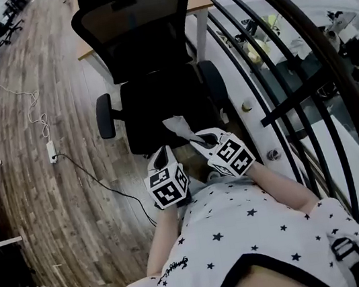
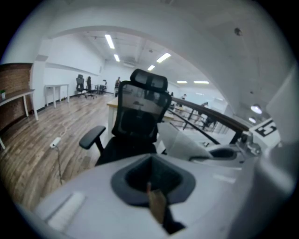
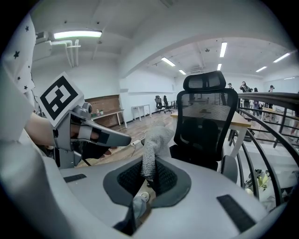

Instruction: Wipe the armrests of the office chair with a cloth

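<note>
The grey knitted cloth (image 3: 153, 144) is gripped by the right tool (image 3: 148, 176); the left tool (image 1: 162, 156) is closed, empty. The cloth should be pressed flat along the right black padded armrest (image 1: 214, 84).

Both forearms reach forward and down from the torso, the left forearm (image 1: 164, 234) nearly straight ahead and the right forearm (image 1: 283, 187) angled inward, so the two grippers sit side by side, near each other. The left gripper (image 1: 161, 156) has its jaws together with nothing between them. The right gripper (image 1: 201, 141) pinches a cloth (image 1: 178, 127) that stands up from its jaws.
</note>
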{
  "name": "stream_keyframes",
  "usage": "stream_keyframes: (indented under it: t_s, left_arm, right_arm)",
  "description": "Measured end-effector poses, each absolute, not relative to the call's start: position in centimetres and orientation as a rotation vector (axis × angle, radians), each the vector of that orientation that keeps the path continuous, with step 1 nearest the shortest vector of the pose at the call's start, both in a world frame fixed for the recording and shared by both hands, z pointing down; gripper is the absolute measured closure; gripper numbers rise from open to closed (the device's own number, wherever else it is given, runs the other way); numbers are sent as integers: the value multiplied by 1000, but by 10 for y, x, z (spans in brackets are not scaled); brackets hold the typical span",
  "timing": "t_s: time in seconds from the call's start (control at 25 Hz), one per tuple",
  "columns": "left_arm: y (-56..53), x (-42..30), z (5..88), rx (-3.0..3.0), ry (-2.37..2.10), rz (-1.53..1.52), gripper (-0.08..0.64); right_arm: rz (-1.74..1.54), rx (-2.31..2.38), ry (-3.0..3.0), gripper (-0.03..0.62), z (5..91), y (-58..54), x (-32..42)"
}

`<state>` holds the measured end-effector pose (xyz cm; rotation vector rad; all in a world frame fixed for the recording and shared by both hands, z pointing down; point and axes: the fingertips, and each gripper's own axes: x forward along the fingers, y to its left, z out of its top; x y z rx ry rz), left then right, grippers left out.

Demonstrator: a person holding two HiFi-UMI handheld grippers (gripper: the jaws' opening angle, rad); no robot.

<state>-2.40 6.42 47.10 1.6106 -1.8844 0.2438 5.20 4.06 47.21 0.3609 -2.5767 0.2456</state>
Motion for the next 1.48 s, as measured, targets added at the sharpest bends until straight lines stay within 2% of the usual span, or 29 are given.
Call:
stream_keyframes:
  t_s: [1.48]
  left_arm:
    - [54, -24, 466, 1620, -1882, 264, 554]
  right_arm:
    - [342, 427, -2620, 563, 470, 23, 56]
